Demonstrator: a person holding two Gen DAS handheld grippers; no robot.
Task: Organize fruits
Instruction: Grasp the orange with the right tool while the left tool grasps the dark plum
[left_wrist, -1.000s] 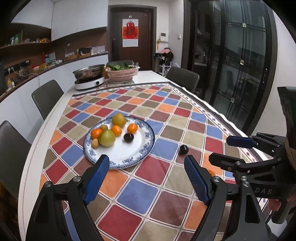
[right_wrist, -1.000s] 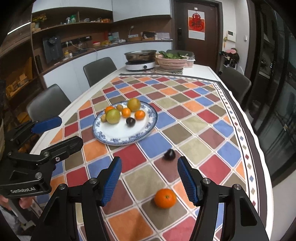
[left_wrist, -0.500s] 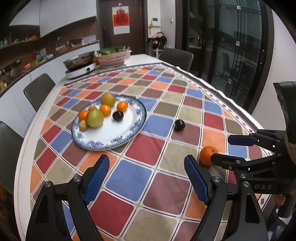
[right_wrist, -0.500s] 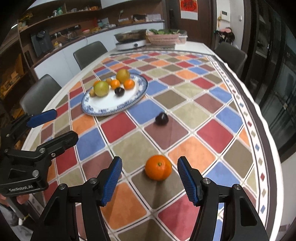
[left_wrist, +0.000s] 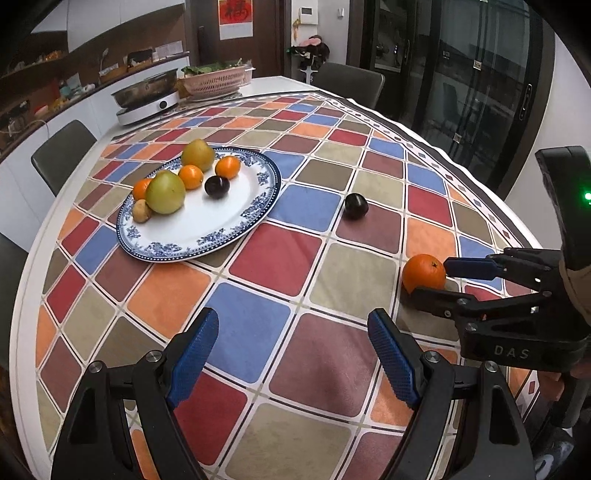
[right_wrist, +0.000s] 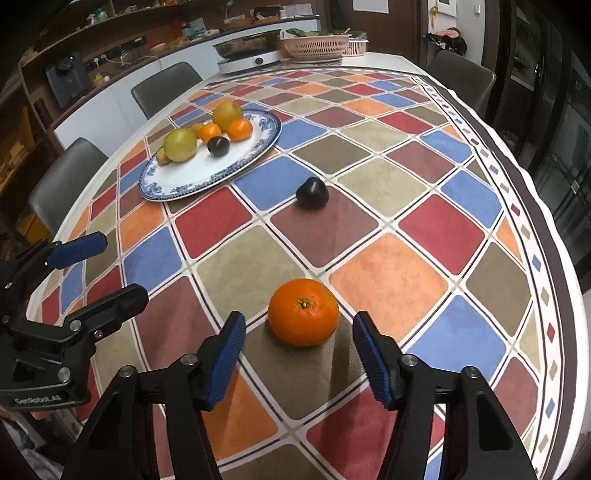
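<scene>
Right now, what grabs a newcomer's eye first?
The orange on the checkered tablecloth, just ahead of the right tool, whose open jaws have just been closing. Behind it a dark plum lies alone, and the blue-rimmed plate holds the other fruit.

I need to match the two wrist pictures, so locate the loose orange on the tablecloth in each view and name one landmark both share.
Left wrist view: the orange lies far right, between the right gripper's fingers.
Right wrist view: it sits bottom centre, between the open blue pads, untouched.
Shared landmark: the dark plum on the cloth, between orange and plate.
</scene>
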